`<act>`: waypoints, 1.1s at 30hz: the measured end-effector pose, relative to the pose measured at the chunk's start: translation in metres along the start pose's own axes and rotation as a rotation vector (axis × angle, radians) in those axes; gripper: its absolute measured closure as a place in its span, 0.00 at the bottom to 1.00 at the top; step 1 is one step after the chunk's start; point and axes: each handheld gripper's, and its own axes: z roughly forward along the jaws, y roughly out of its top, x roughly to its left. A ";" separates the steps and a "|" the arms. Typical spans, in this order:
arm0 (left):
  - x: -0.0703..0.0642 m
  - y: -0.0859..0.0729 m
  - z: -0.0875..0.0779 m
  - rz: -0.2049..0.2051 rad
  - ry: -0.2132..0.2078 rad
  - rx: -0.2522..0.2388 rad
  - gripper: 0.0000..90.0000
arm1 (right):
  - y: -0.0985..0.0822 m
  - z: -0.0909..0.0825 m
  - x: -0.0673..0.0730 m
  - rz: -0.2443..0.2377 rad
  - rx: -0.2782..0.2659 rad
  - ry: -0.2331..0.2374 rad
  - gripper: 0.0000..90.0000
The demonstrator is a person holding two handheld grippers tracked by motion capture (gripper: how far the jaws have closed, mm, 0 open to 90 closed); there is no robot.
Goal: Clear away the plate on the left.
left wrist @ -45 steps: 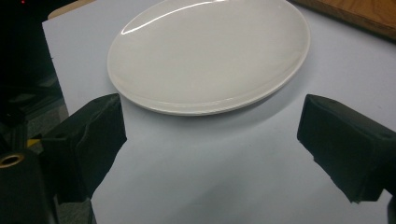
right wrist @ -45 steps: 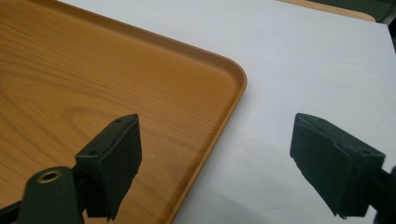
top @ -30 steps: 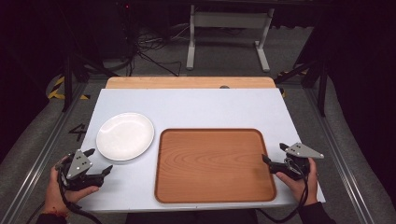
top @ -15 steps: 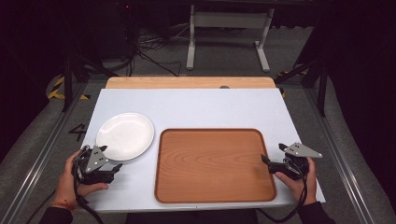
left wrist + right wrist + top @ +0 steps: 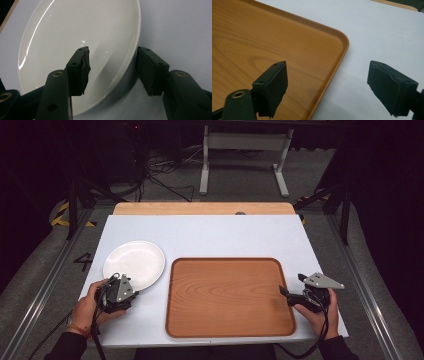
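Nearest to us, two forearms enter from the bottom edge of the high view, each hand carrying a tool. We hold the left tool (image 5: 121,290) at the near left of the white tabletop (image 5: 210,235), and its tips meet the near rim of the white plate (image 5: 134,265). From the left tool's own camera, the plate (image 5: 75,45) has its rim between the two black pads: one pad sits over the inside of the plate, the other stands outside the rim above the tabletop (image 5: 180,30). A gap shows between the outer pad and the rim, so the pads do not yet press on the plate; the jaws have just been closing around the rim and stand partly closed, not clenched.

We hold the right tool (image 5: 292,294) at the near right, just beside the right edge of the wooden tray (image 5: 230,295). From the right tool's own camera, its jaws stand wide apart and released: one pad hangs over the tray (image 5: 262,42) surface, the other over the bare tabletop (image 5: 387,32), with the tray's rounded corner between them. Nothing is gripped.

Farther out, the plate lies flat on the left half of the tabletop, just beside the tray's far left corner. The tray lies flat with nothing on it. Beyond the white surface runs a strip of light wood (image 5: 200,208), then a dark floor with cables (image 5: 160,175) and a grey metal stand (image 5: 245,155).
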 end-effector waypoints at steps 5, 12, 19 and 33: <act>-0.002 0.005 0.002 0.042 0.021 0.016 0.57 | 0.001 0.001 0.002 -0.005 0.003 0.001 0.19; -0.007 0.009 0.004 0.122 0.015 0.045 0.77 | 0.001 0.001 0.002 -0.008 0.004 0.001 0.19; -0.015 0.013 0.005 0.197 0.066 0.065 0.86 | 0.001 0.001 0.003 -0.021 0.008 0.005 0.18; -0.018 0.026 -0.016 0.315 0.224 0.030 0.97 | 0.001 0.001 0.002 -0.019 0.009 -0.001 0.18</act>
